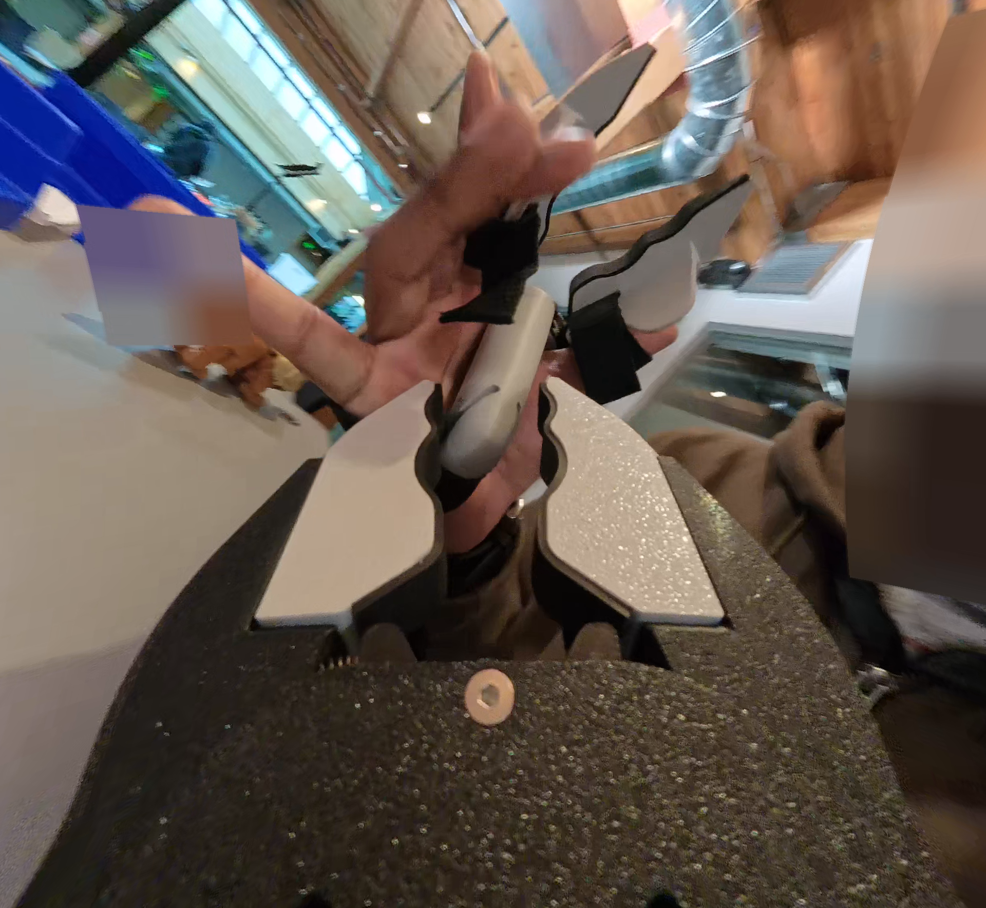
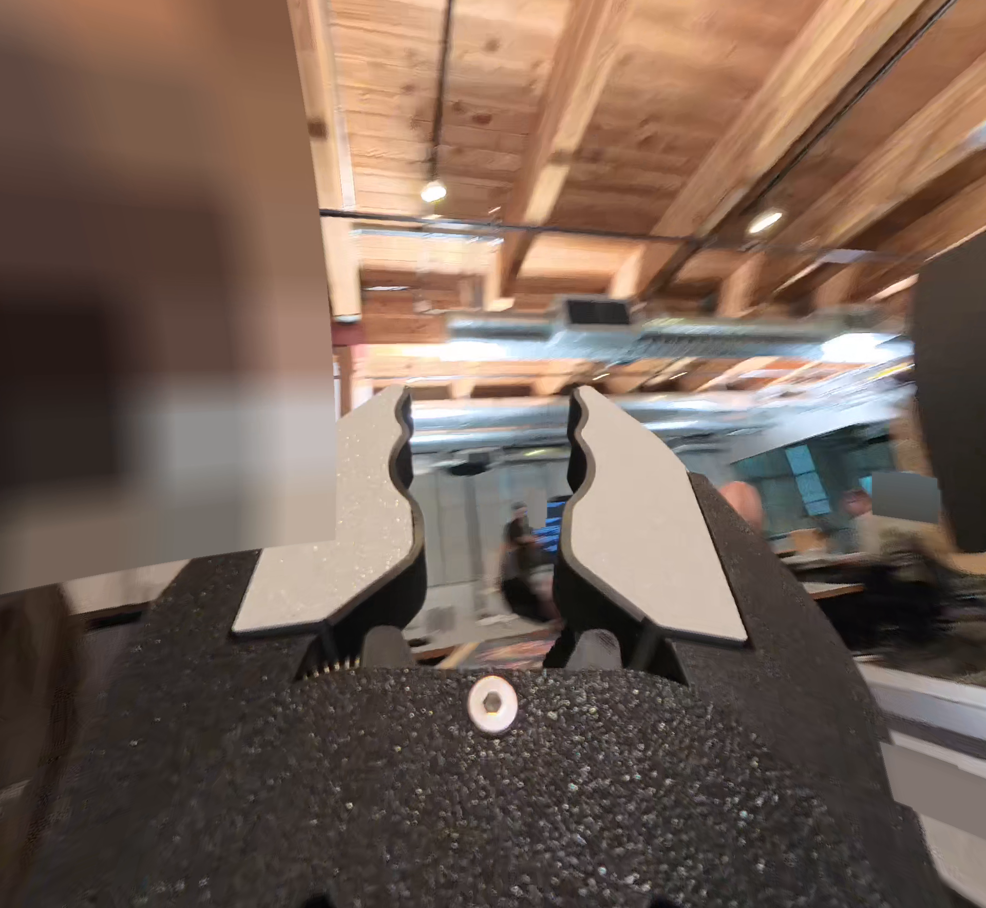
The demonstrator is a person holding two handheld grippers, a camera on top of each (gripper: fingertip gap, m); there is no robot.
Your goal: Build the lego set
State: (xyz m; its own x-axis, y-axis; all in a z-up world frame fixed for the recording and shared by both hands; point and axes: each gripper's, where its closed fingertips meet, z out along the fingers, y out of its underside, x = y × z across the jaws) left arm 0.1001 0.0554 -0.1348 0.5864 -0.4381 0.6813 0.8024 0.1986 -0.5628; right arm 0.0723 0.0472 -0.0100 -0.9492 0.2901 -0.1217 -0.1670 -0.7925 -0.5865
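No lego brick shows clearly in either view. In the left wrist view my left gripper (image 1: 488, 392) is open and tilted up over the white table (image 1: 106, 482). A person's hand (image 1: 427, 264) holds the grey handle (image 1: 496, 392) of my right gripper (image 1: 699, 117), which stands open farther off. That handle lies between or just past my left fingertips; I cannot tell if they touch it. In the right wrist view my right gripper (image 2: 491, 397) is open and empty, pointing up at the wooden ceiling.
A blurred brown and orange heap (image 1: 235, 365) lies on the table at the left. Blue bins (image 1: 48, 136) stand beyond the table. A brown sleeve (image 1: 747, 482) is at the right. People sit at desks (image 2: 853, 536) far off.
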